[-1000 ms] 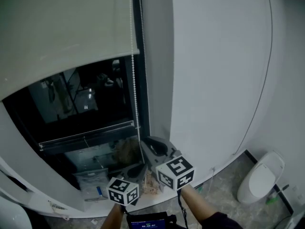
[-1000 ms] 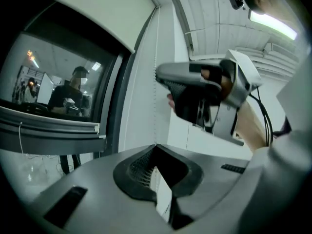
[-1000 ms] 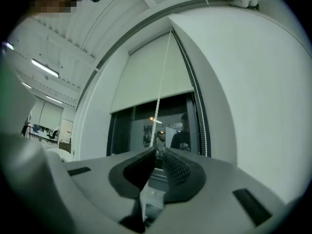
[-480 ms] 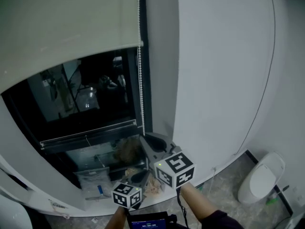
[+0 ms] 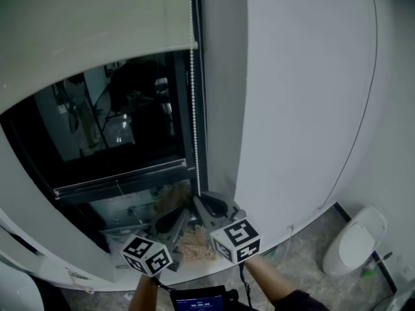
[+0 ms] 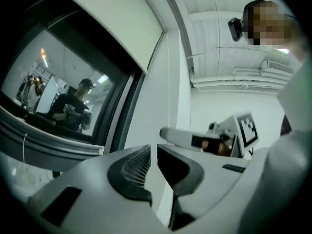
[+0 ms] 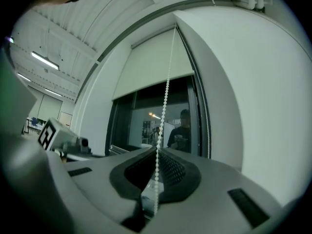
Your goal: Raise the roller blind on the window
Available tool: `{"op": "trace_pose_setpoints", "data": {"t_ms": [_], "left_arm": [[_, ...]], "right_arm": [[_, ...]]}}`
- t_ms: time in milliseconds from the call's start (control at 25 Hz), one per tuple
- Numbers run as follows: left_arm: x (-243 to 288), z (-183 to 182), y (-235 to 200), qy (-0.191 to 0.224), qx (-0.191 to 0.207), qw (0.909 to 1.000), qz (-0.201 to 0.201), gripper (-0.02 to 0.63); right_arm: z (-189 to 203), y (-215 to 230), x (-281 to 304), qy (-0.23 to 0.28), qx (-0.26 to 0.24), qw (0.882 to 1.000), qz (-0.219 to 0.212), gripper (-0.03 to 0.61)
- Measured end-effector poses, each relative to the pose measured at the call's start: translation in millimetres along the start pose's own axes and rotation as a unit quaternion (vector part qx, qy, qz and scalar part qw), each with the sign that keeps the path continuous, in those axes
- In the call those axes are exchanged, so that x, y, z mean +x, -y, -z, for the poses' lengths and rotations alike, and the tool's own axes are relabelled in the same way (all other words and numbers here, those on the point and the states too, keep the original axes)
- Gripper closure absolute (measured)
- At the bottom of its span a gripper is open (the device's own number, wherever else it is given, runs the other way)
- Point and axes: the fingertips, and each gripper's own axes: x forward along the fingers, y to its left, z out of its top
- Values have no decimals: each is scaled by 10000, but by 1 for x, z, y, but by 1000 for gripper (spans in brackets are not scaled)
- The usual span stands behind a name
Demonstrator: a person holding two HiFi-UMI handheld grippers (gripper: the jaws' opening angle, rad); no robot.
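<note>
Right gripper (image 7: 157,164) observed clamped on the bead chain (image 7: 166,101), which is seen running up the right edge of the window (image 5: 117,128) to the roller blind (image 5: 91,24). Blind hem noted partway up, lower glass exposed. Left gripper (image 6: 153,152) recorded just beside the right, jaws together, nothing between them

Low in the head view's centre, both tools point level, side by side. The left tool (image 5: 170,220) is closed and empty. The right tool (image 5: 206,205) is clamped on the bead chain (image 7: 165,112).
</note>
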Motion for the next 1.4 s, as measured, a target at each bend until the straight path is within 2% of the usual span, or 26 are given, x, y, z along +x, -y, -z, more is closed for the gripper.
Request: {"op": "trace_pose_setpoints", "data": {"t_ms": [280,480,640,840,960,1120,1280,1400], "left_arm": [[17,-66,19,337,446,9982,235,598],[34,-82,31,389,715,9959,388,598],[38,-79,33,346,683,9965,344,600],[41,-43,31,85,501,9980,367,601],[38,-29,26,108,523,9984,190,603],[38,-13,14,-4,499,9987,35,603],[36,21,-4,-256,336,9990,-125,603],[35,45,-8,-462,291,9984,-165,603]], "right_arm": [[51,-19,-1,-400,218,9988,-151,560],[87,-34,-8,-738,378,9962,-279,558],[127,-41,-17,-1065,482,9928,-263,560],[168,-35,-32,-1464,626,9872,-112,558],[183,-36,-38,-1881,483,9807,-245,558],[157,-28,-39,-1695,492,9837,-337,557],[105,-5,-31,-1256,367,9911,-247,555],[57,5,-19,-838,214,9956,-352,514]]}}
